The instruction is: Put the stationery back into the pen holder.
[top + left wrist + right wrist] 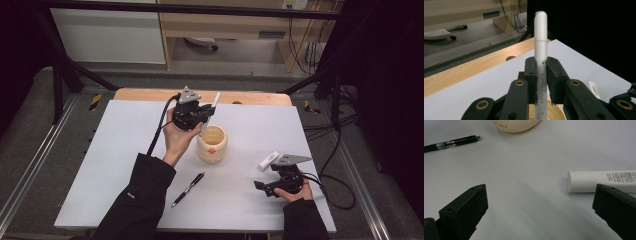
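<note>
One white pen (541, 62), one black pen (188, 189), one cup (212, 145), one tube (268, 160).

We see the cup (212, 144) mid-table (125, 150), 1 pen (188, 189) lying before it to the left, the tube (268, 160) lying to its right.

place: lab | signs: black frame rig (65, 65), loose cables (300, 45), wooden cabinet (225, 25)
</note>
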The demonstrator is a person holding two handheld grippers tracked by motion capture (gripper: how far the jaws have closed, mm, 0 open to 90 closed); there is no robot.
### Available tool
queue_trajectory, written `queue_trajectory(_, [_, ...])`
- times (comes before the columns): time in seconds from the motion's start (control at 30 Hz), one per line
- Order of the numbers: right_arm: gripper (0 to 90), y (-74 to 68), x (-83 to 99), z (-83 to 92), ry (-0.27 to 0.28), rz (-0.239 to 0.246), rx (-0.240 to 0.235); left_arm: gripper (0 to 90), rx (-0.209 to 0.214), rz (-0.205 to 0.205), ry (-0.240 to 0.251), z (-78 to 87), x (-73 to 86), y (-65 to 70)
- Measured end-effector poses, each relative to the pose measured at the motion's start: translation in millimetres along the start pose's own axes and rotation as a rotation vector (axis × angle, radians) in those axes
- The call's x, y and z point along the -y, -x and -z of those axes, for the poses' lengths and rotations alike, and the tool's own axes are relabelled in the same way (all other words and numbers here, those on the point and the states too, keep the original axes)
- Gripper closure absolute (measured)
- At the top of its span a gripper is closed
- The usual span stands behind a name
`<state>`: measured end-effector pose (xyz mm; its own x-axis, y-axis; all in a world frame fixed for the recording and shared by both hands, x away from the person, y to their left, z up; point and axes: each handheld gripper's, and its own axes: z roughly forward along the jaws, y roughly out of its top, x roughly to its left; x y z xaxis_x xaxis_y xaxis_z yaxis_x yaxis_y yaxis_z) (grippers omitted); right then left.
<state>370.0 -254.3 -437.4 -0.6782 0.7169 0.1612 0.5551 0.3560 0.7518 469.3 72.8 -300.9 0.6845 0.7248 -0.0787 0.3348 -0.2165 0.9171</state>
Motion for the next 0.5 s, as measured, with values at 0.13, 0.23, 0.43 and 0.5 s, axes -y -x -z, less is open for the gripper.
queue_trajectory(0.13, [0.6, 0.0, -0.1, 0.5, 0.003, -0.002, 0.001, 78.6, 0.007, 0.002, 0.003, -7.9, 0.1, 0.5])
queue_trajectory(0.23, [0.6, 0.0, 0.0, 0.3, -0.002, 0.0, 0.0, 78.5, 0.002, -0.004, -0.001, -13.3, 1.1, 0.1])
queue_trajectory(0.43, [0.6, 0.0, 0.1, 0.1, -0.001, 0.001, 0.0, 78.5, 0.011, 0.009, -0.011, -24.8, 5.9, -3.2])
queue_trajectory(0.5, [0.6, -0.2, 0.1, 0.2, -0.001, -0.001, 0.0, 78.5, 0.01, 0.009, -0.019, -28.1, 7.9, -3.8])
